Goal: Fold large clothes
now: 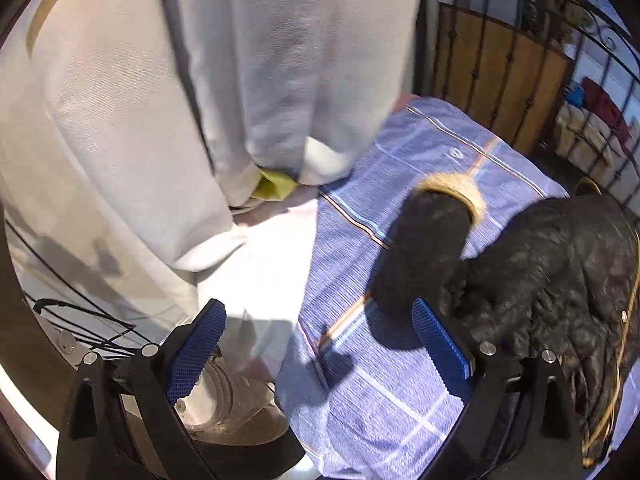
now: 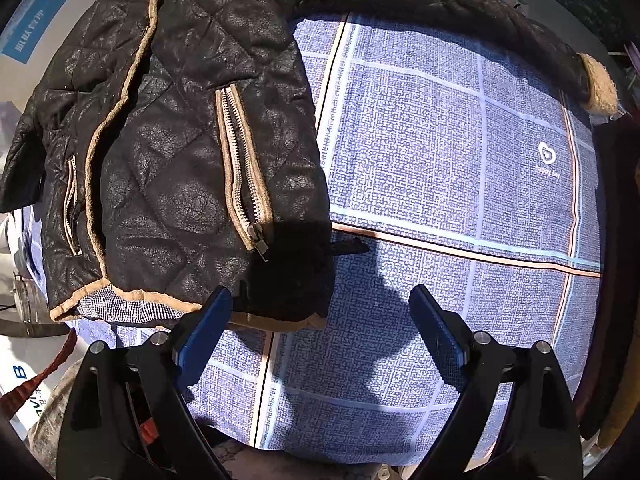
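Observation:
A dark brown quilted jacket (image 2: 192,132) with tan trim and zip pockets lies on a blue checked cloth (image 2: 448,168). One sleeve stretches across the far side to a fleecy tan cuff (image 2: 600,84). My right gripper (image 2: 320,332) is open and empty, just in front of the jacket's lower hem. In the left wrist view the jacket (image 1: 560,280) lies at the right, and its sleeve with the tan cuff (image 1: 452,188) points away. My left gripper (image 1: 320,344) is open and empty above the cloth's edge (image 1: 360,360), with the right fingertip close to the sleeve.
A person in light grey trousers (image 1: 200,100) stands close beside the table on the left. A wooden panel behind black iron railings (image 1: 500,64) is at the back right. A clear jar (image 1: 224,396) sits below the left gripper.

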The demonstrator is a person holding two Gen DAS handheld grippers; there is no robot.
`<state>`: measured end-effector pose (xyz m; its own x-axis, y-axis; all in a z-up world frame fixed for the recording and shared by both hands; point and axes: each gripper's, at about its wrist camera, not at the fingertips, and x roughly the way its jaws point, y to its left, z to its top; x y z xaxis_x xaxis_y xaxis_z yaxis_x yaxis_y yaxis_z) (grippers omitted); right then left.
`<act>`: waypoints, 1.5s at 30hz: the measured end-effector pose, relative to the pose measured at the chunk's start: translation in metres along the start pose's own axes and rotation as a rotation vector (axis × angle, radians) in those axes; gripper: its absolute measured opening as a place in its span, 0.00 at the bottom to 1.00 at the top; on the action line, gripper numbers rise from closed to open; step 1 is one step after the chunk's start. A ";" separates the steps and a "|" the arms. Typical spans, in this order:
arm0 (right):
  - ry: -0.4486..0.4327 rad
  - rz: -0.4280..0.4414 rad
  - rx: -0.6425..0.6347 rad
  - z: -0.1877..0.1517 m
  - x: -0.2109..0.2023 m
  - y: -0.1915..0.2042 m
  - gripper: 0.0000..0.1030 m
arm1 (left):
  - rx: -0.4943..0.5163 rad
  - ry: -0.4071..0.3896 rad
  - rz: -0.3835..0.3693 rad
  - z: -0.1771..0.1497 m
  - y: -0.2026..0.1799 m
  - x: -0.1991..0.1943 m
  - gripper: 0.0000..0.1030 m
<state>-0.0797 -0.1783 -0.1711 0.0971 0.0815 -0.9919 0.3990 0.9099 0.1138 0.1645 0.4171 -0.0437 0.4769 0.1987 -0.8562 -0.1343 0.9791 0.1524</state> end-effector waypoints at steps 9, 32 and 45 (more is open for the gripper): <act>0.046 0.062 0.082 -0.007 0.034 -0.013 0.87 | 0.346 0.281 -0.291 -0.146 -0.173 0.007 0.93; 0.106 0.258 -0.132 -0.072 -0.029 -0.045 0.18 | 0.516 0.527 -0.335 -0.220 -0.146 0.015 0.19; 0.202 0.091 -0.037 -0.090 0.011 -0.092 0.79 | 0.560 0.392 -0.159 -0.213 -0.120 0.021 0.80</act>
<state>-0.1978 -0.2247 -0.1976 -0.0549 0.2404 -0.9691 0.3624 0.9092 0.2050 0.0055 0.2944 -0.1848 0.0909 0.1245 -0.9880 0.4293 0.8903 0.1517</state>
